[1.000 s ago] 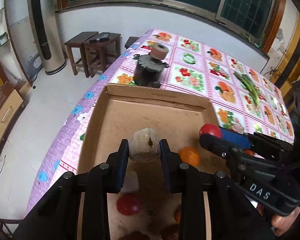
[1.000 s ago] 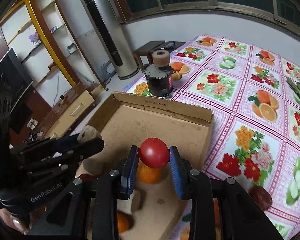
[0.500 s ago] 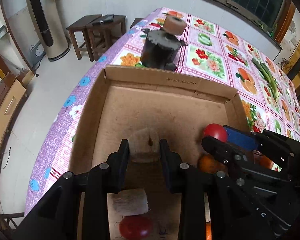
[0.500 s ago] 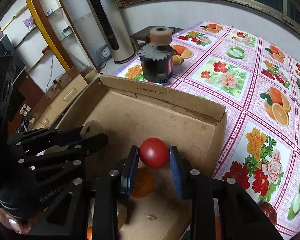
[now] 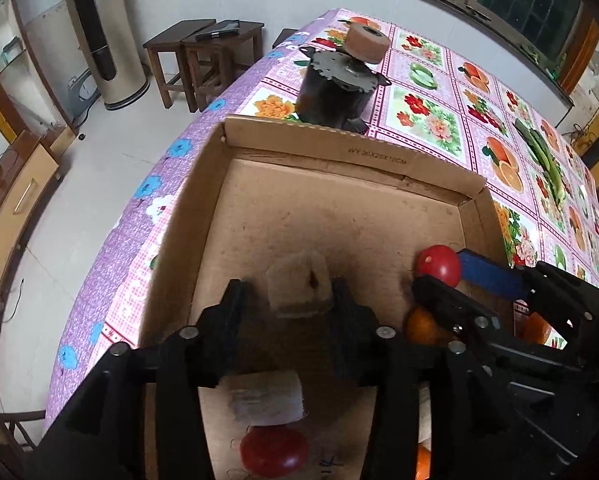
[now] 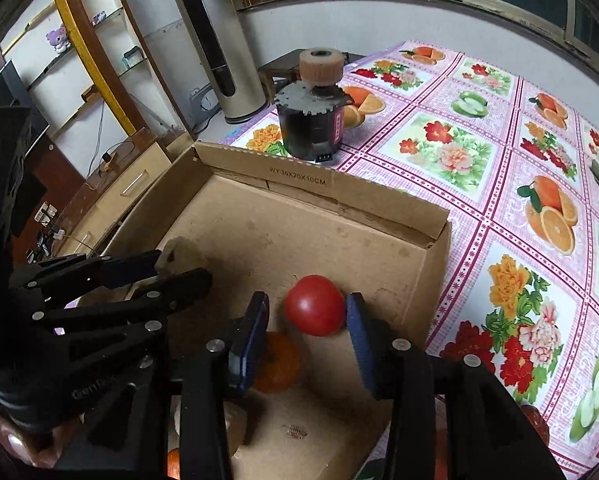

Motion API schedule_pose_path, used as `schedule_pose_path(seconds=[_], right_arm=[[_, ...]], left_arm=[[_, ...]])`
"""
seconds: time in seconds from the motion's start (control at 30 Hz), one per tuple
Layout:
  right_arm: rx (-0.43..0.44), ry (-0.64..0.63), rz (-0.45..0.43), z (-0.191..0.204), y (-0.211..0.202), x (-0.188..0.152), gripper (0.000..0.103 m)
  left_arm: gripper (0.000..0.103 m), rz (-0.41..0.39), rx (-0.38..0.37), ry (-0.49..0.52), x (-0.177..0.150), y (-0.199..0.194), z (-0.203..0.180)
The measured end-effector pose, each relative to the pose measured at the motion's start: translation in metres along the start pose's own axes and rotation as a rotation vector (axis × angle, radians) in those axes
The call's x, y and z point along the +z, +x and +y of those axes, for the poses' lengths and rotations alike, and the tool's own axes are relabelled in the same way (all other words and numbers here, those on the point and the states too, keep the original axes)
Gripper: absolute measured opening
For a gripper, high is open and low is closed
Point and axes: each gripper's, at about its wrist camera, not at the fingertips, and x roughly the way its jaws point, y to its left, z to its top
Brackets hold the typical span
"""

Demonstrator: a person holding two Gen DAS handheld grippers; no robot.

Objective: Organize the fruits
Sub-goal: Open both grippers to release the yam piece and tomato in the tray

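- Left wrist view: the left gripper [image 5: 287,296] has just been opening, fingers spread around the beige chunk [image 5: 299,282] over the cardboard box [image 5: 339,152]; lift straight up to clear it.
- Right wrist view: the right gripper [image 6: 307,320] has just been opening, fingers loosened beside the red fruit [image 6: 314,310] inside the box; withdraw without nudging the orange [image 6: 277,364].

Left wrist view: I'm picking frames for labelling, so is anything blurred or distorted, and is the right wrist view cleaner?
Left wrist view: pale fruit chunk and left gripper smeared, window frame bowed by fisheye. Right wrist view: red tomato and cardboard box lettering crisp, edges bent, corners dark.
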Motion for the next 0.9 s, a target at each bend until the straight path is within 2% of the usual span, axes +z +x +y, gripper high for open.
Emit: schedule_pose_path(seconds=[0.17,0.4,0.53,0.9], right_arm=[[0.015,0.003,-0.02,0.004,-0.013,-0.002,0.05],[0.027,0.009,-0.065,0.004,-0.042,-0.013,0.052],[0.037,0.024,-0.095,0.0,-0.063,-0.022,0.052],[0.014,0.057,-0.138,-0.022,-0.107,-0.054,0.052]], left_arm=[[0.049,-0.036,0.006,-0.009,-0.005,-0.014,0.002],[0.05,-0.082,0.001,-0.012,-0.014,-0.034,0.0],[0.056,-0.104,-0.021,-0.025,-0.02,-0.045,-0.001],[0.056,-0.136,-0.074,0.01,-0.043,-0.075,-0.025]])
